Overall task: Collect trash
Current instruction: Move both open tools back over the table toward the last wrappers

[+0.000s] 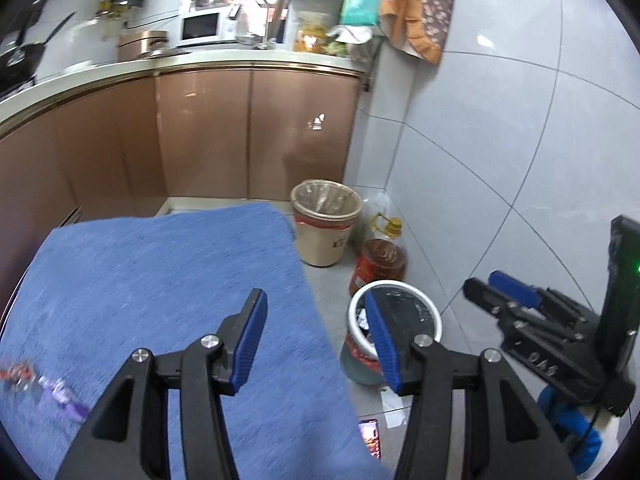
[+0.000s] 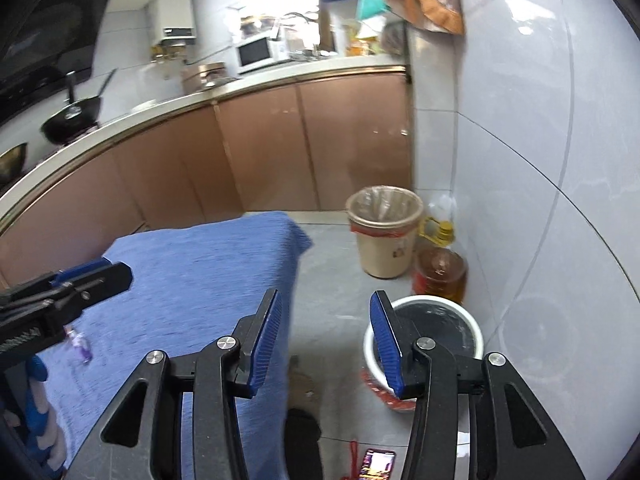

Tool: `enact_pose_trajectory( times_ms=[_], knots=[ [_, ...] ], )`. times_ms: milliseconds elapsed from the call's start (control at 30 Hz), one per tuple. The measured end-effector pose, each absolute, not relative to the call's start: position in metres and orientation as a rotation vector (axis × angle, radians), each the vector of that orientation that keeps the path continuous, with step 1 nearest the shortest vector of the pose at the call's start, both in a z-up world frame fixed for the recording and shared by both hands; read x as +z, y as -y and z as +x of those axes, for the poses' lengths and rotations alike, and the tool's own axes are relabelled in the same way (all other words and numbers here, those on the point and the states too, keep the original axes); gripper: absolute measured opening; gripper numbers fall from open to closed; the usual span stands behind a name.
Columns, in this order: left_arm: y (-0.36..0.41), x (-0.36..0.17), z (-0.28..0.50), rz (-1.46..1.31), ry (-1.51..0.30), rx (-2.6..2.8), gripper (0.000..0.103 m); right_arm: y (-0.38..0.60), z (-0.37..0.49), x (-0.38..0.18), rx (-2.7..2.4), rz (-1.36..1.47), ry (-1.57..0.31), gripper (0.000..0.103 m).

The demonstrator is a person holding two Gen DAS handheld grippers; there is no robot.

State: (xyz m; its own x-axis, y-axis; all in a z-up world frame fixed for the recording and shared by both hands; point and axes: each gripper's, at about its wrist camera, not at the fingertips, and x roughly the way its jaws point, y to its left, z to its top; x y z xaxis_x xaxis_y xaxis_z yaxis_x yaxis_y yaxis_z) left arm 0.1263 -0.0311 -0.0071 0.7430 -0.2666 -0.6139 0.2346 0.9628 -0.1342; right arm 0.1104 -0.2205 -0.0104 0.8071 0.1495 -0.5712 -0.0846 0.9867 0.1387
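Observation:
A purple wrapper [image 1: 64, 394] and a red-grey scrap [image 1: 18, 374] lie on the blue cloth-covered table [image 1: 160, 280] at its left. The wrapper also shows in the right wrist view [image 2: 80, 346]. A white bin with a black liner [image 1: 400, 312] stands on the floor right of the table; it also shows in the right wrist view [image 2: 436, 328]. My left gripper [image 1: 316, 344] is open and empty above the table's right edge. My right gripper [image 2: 326, 340] is open and empty over the floor between table and bin. It shows from the side in the left wrist view [image 1: 500, 292].
A beige bin with a clear liner [image 1: 326, 228] stands further back by the wall, with oil bottles [image 1: 380, 264] beside it. A phone [image 2: 378, 464] lies on the floor. Brown cabinets [image 1: 240, 132] and a cluttered counter run behind. A tiled wall is at right.

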Motion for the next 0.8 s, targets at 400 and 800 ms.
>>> enact_pose_trajectory(
  times_ms=[400, 800],
  knots=[
    [-0.087, -0.014, 0.065, -0.136, -0.651, -0.124, 0.058, 0.147, 0.073, 0.013, 0.302, 0.076, -0.587, 0.047],
    [-0.204, -0.061, 0.036, -0.271, -0.716, 0.017, 0.058, 0.064, 0.071, 0.0, 0.497, 0.033, -0.638, 0.047]
  ],
)
